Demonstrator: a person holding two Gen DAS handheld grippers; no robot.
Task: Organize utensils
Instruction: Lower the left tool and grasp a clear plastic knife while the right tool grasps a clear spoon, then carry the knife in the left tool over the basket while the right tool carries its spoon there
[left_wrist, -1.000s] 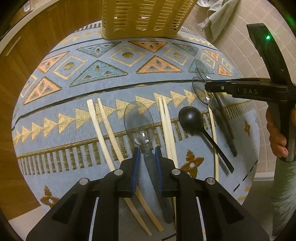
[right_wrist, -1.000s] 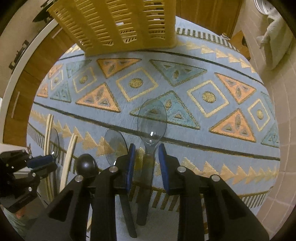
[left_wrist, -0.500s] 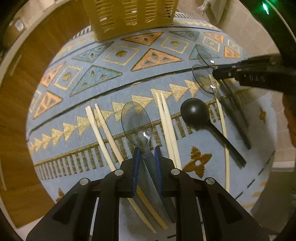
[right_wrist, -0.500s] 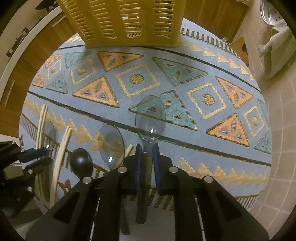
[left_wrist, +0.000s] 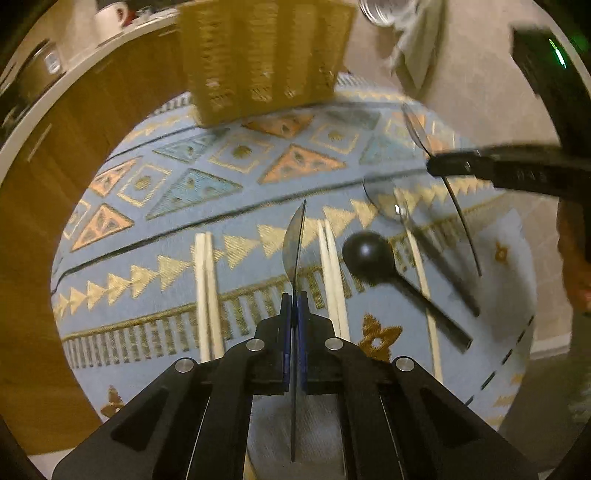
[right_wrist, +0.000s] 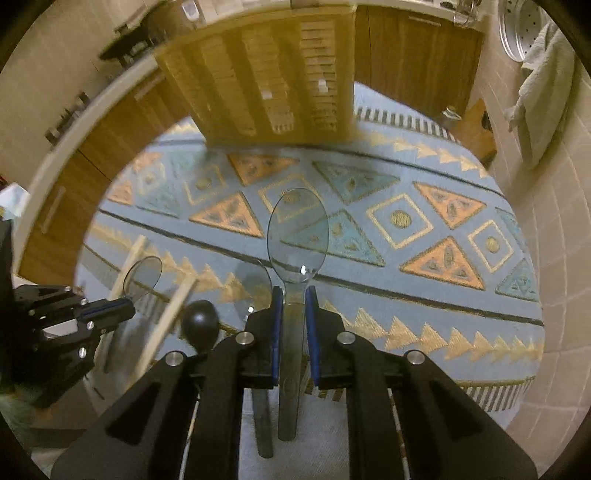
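Three smoky clear spoons show. The left tongs have just closed, clamped on one clear spoon, held edge-on above the patterned mat. The right tongs are clamped on a second clear spoon, bowl forward, also above the mat. The third clear spoon lies on the mat beside a single black spoon. Two pairs of pale chopsticks lie on the mat either side of the left-held spoon, with one single stick past the black spoon. One yellow slotted basket stands at the mat's far edge; its contents cannot be seen.
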